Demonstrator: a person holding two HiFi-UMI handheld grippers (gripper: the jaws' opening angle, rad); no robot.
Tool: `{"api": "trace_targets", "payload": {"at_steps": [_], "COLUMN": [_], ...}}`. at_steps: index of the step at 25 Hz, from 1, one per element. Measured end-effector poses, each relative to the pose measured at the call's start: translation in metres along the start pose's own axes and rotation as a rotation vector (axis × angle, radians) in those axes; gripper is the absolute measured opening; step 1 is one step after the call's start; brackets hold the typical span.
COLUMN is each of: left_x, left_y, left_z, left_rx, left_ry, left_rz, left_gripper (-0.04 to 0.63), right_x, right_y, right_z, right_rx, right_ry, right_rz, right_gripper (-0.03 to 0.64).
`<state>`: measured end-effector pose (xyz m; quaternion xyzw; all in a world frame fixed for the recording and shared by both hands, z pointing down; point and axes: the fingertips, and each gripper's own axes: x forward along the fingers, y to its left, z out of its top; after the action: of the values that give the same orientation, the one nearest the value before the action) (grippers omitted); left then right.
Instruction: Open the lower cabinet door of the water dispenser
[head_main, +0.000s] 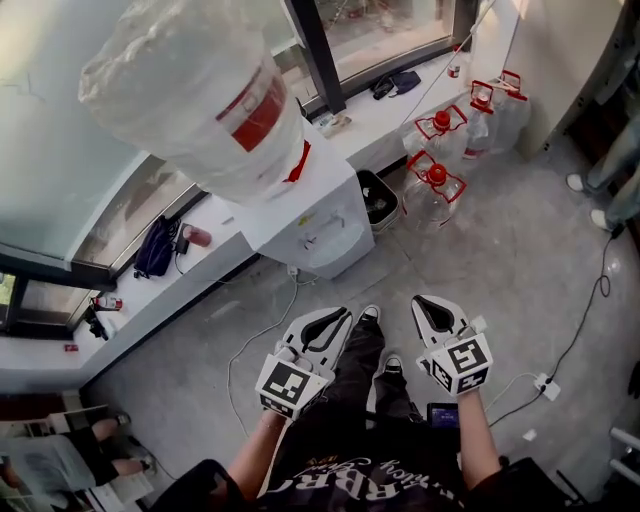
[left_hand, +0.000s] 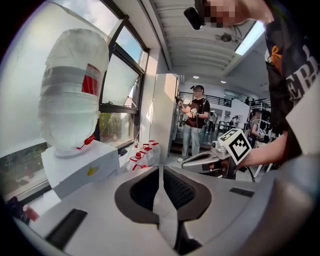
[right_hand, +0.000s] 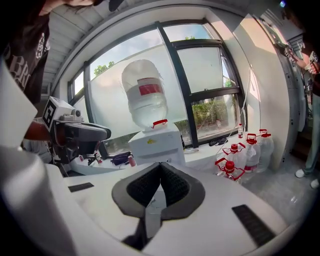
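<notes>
The white water dispenser (head_main: 318, 222) stands against the window ledge, topped by a large plastic-wrapped bottle (head_main: 195, 90). From above I only see its top and upper front; the lower cabinet door is foreshortened. In the right gripper view the dispenser (right_hand: 155, 145) shows ahead, its lower part hidden behind my jaws. Both grippers hang above the floor, short of the dispenser and apart from it. My left gripper (head_main: 341, 316) is shut and holds nothing, tips meeting (left_hand: 161, 170). My right gripper (head_main: 428, 303) is shut and holds nothing too (right_hand: 160, 165).
Several clear water jugs with red caps (head_main: 438, 185) stand right of the dispenser, a black bin (head_main: 378, 200) between them. A dark bag (head_main: 155, 248) lies on the ledge. Cables (head_main: 258, 335) trail over the floor. A person sits at lower left (head_main: 60, 455).
</notes>
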<state>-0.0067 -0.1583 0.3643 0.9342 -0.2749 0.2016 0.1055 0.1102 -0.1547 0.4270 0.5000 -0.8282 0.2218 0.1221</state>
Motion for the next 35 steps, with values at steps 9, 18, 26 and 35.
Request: {"api": "trace_targets", "payload": {"at_steps": [9,18,26,35], "left_x": [0.082,0.153,0.218,0.269], "left_y": [0.074,0.123,0.152,0.175], "left_z": [-0.041,-0.112,-0.175,-0.250], "left_rx": [0.048,-0.006,-0.017,0.025], "left_ry": [0.077,0.168,0.196,0.234], "left_rz": [-0.086,-0.133,-0.156,-0.149], "left_gripper": [0.028,0.028,0.028,0.028], "right_x": [0.133,0.234,0.337,0.440], "right_y": [-0.061,-0.127,-0.172,-0.185], "right_z": [-0.047,-0.130,-0.185,-0.272], "right_rx": [0.030,0.095,-0.057,-0.244], "right_ry": [0.068,0.128,0.190,0.288], "right_rz": [0.022,0.033,0.137,0.299], "right_gripper": [0.032,0.061,0.161,0.290]}}
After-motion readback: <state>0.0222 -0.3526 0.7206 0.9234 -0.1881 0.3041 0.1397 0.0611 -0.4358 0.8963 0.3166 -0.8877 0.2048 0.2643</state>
